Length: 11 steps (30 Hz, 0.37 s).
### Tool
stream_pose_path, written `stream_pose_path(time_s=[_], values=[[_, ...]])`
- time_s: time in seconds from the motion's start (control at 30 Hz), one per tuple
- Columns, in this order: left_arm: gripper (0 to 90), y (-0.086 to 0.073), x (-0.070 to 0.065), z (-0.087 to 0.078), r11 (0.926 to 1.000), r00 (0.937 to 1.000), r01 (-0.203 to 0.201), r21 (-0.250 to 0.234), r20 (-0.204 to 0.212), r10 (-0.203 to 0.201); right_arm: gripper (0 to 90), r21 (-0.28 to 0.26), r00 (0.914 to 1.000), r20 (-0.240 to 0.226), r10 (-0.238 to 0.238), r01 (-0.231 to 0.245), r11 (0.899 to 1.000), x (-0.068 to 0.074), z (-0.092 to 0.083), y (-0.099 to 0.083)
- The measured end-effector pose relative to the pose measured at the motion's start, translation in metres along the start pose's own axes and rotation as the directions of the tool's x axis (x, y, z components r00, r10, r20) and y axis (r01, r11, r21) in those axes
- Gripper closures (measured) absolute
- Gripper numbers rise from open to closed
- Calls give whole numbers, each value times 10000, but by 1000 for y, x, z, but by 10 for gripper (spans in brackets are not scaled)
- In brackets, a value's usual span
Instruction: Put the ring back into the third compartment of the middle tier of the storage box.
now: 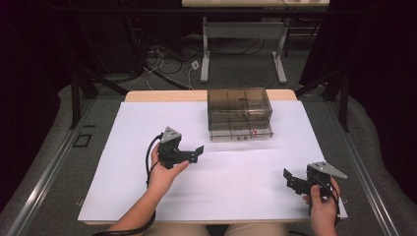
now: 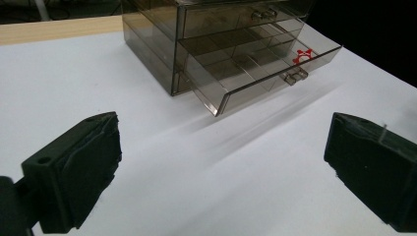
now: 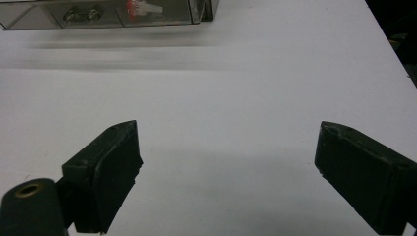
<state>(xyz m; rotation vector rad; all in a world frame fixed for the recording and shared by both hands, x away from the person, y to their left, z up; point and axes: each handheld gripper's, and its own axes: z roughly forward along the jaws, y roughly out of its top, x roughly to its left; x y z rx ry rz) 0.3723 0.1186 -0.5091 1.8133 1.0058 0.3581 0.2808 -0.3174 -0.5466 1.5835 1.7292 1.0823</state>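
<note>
A smoky, see-through drawer unit stands toward the far edge of the white surface, near its middle. Its lowest drawer is pulled out toward the person, showing small divided compartments, and a little red piece lies in the front compartment at one end of that drawer, close behind the drawer's front wall and above a small clear handle. The left gripper, held in the person's left hand, hovers over the surface in front of and to the left of the unit, well apart from it; its jaws point toward the open drawer, stand wide apart and hold nothing. The right gripper, in the right hand, sits near the front right corner of the surface, far from the unit, its jaws likewise spread wide with only bare white surface between them.
</note>
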Motion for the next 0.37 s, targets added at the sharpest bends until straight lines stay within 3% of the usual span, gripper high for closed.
stream_pose_path(time_s=[0.37], values=[[4, -27, 13, -27, 9992, 9992, 292, -272, -251, -299, 98, 78, 9998, 23, -195, 194, 9998, 0, 1, -1]])
